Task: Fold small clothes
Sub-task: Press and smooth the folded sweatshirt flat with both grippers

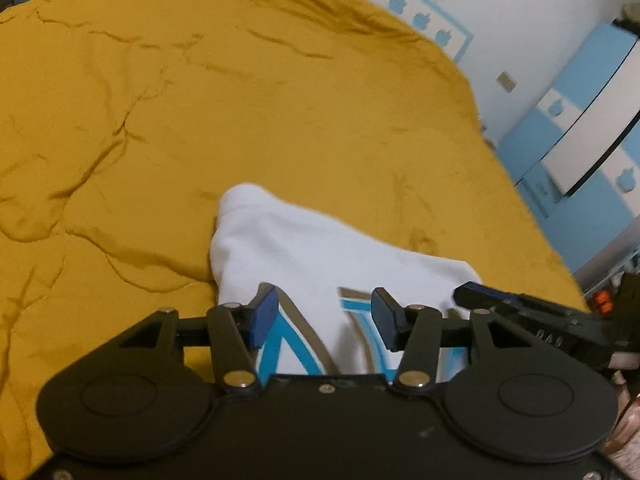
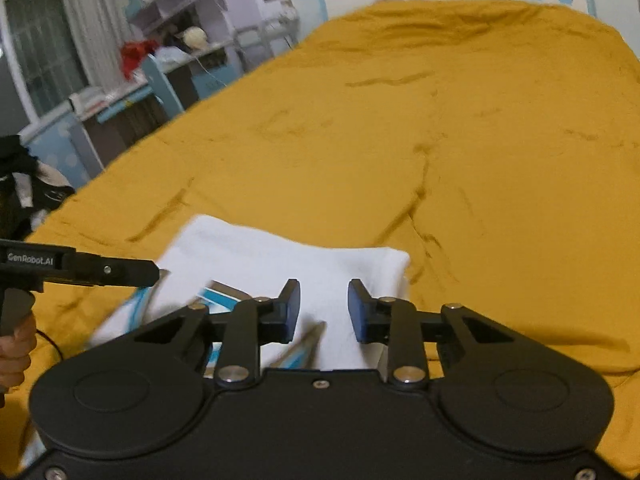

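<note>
White garment partly folded on the yellow bedspread

The white garment with blue print lies bunched at the near edge of the yellow bedspread, one flap turned over, so folding seems begun but unfinished. The left gripper and right gripper hover above it, jaws apart and empty.

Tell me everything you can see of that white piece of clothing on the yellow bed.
The white garment is soft-looking cloth with a blue and grey printed design. It lies partly folded on the mustard-yellow bedspread, its far edge rounded over, the print showing only nearest the cameras. Both tools hover over it, jaws apart with nothing between them.
</note>
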A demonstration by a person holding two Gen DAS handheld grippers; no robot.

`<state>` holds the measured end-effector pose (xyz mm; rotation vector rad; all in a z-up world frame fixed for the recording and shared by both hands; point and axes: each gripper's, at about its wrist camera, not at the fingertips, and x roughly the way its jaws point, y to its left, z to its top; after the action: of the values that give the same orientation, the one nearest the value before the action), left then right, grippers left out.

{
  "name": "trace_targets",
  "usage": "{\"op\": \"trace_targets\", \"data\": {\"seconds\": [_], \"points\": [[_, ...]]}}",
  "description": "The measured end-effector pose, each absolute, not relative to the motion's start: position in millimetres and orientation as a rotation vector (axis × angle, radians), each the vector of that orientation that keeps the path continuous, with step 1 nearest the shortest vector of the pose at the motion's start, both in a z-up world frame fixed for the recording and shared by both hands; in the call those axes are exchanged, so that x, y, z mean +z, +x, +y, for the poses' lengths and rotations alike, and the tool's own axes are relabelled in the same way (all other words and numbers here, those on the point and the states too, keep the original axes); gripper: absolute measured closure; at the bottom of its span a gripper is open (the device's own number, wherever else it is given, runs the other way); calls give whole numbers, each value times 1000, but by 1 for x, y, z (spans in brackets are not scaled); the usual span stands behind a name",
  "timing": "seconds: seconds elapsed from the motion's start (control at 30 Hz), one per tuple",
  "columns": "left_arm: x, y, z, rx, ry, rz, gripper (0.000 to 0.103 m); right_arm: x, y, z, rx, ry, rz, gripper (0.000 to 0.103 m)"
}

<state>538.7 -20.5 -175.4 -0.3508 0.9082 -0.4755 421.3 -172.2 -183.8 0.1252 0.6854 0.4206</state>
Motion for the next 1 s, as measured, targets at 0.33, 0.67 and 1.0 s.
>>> {"op": "trace_targets", "data": {"seconds": [0.33, 0.67, 1.0], "points": [[-183, 549, -28, -440, -358, 939, 55, -196, 434, -186, 397, 185, 732, 94], [-135, 463, -16, -410, -338, 861, 50, -147, 359, -176, 414, 114, 661, 90], [-176, 434, -24, -389, -317, 944, 47, -188, 347, -178, 310, 71, 769, 90]]}}
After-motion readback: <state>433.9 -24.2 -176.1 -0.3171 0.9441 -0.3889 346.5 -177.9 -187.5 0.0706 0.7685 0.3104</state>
